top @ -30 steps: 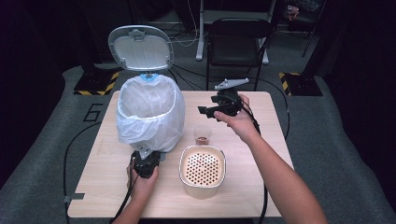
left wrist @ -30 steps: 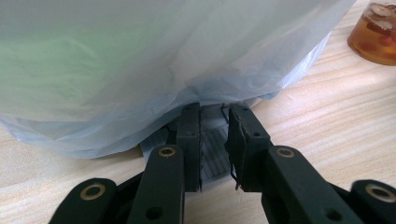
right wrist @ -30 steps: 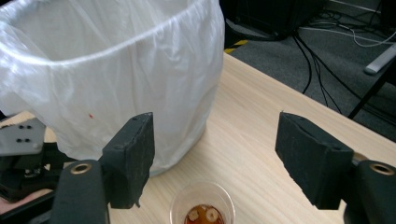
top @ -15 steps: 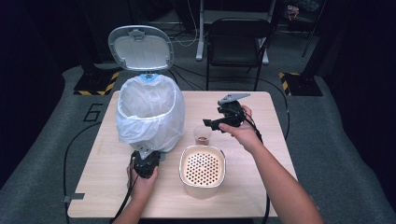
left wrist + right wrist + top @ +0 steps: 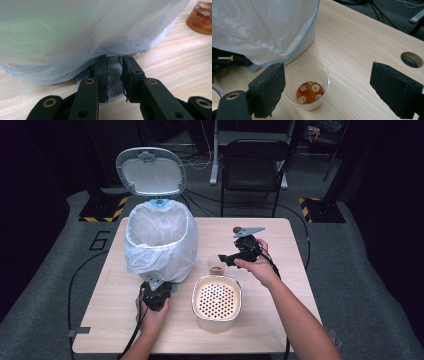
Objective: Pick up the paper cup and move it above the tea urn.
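A small clear cup (image 5: 216, 265) with brown liquid and several pale slices stands on the table beside a white bin (image 5: 160, 240) lined with a plastic bag. In the right gripper view, my right gripper (image 5: 329, 72) hangs open over the cup (image 5: 308, 85). Its jaws have just been opening, and the cup sits by the left jaw, untouched. In the high view that right gripper (image 5: 227, 259) is just right of the cup. My left gripper (image 5: 156, 290) is at the bin's foot. The left gripper view shows the left gripper (image 5: 113, 60) shut on the ribbed grey pedal (image 5: 114, 80), and the bin's lid (image 5: 151, 171) stands up.
A cream container with a perforated top (image 5: 216, 302) sits near the table's front edge, between the two hands. The wooden table (image 5: 280, 235) has a cable hole (image 5: 412, 59) at its far right. A black chair (image 5: 255, 165) stands behind the table, and cables lie on the floor.
My right hand has come down toward the table beside the cup, and its jaws have spread wider. The left hand, bin and lid have not moved.
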The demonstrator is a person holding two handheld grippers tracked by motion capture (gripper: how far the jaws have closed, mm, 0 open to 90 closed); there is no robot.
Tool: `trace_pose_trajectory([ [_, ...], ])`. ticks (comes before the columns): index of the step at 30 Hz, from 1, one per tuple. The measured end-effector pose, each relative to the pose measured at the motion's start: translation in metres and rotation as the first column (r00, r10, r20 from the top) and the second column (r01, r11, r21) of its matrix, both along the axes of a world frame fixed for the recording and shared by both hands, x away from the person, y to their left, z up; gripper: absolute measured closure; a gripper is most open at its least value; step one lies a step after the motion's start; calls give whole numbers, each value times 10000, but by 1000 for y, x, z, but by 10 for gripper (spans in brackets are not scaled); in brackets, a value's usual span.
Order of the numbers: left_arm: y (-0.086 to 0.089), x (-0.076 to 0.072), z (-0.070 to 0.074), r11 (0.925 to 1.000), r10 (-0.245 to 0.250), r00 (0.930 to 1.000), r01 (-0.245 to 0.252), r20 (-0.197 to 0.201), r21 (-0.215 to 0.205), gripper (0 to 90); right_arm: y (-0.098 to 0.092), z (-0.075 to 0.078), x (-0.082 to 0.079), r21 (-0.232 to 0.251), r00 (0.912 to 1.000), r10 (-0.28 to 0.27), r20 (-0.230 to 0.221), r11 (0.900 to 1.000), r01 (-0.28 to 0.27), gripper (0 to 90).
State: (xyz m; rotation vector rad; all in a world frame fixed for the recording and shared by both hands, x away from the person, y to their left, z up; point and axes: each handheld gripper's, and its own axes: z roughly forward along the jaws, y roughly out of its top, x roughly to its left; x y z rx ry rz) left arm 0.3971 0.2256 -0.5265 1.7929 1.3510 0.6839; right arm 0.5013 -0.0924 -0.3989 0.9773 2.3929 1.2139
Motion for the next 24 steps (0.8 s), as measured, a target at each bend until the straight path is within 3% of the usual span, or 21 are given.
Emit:
trace_pose_trajectory([
  [10,-1,0,-1,9998,125,9999,-124,33,-151,749,20,-24,4,-176,9960,828,-349,9964,-835,133],
  [21,-2,0,-1,9996,161,9999,-161,-3,-240,749,24,-36,7,-176,9947,889,-517,9958,-900,149],
  [24,-2,0,-1,9996,153,9999,-153,15,-223,749,26,-36,7,18,9931,986,-629,9951,-987,147],
])
